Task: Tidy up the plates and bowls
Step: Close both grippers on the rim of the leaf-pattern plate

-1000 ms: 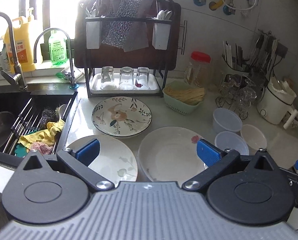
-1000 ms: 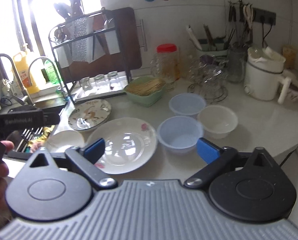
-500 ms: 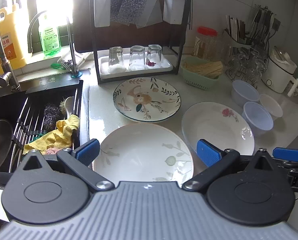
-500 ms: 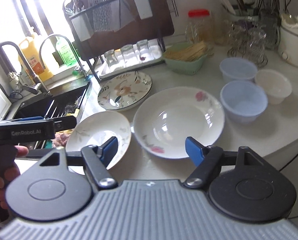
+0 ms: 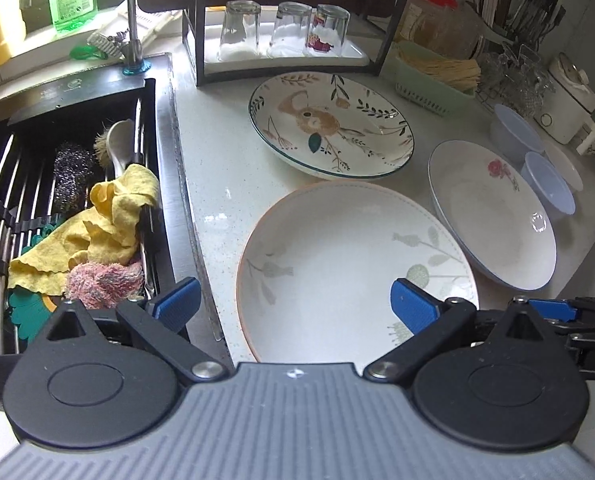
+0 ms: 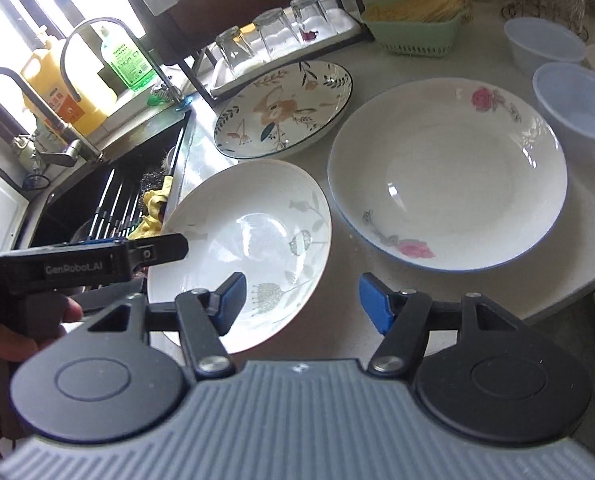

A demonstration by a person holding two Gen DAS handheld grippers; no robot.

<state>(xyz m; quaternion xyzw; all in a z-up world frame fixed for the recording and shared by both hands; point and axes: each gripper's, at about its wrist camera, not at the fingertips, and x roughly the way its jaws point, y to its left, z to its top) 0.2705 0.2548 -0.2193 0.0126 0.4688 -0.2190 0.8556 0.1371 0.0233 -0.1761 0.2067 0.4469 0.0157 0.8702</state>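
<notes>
Three plates lie on the pale counter: a leaf-print plate [image 5: 349, 264] nearest, an animal-print plate [image 5: 331, 120] behind it, and a rose plate [image 5: 493, 216] to the right. Two bluish bowls [image 5: 549, 186] and a white one sit past the rose plate. My left gripper [image 5: 295, 302] hangs open and wide over the leaf plate's near left part, one finger above the sink edge. My right gripper [image 6: 303, 302] is open with its jaws closing. Its left pad is over the leaf plate [image 6: 249, 240]'s near right rim, pressing nothing. The rose plate [image 6: 449, 172] lies just beyond it.
A black sink [image 5: 57, 200] with a wire rack, yellow cloth [image 5: 109, 220] and scrubbers is at the left. A dark dish rack [image 5: 285, 52] with three upturned glasses stands behind the plates, and a green basket [image 5: 437, 84] is to its right. The counter's front edge [image 6: 569, 296] curves close at the right.
Both grippers have come down and forward, so the plates now look larger and closer. The right gripper's jaws have narrowed. The plates and bowls have not moved.
</notes>
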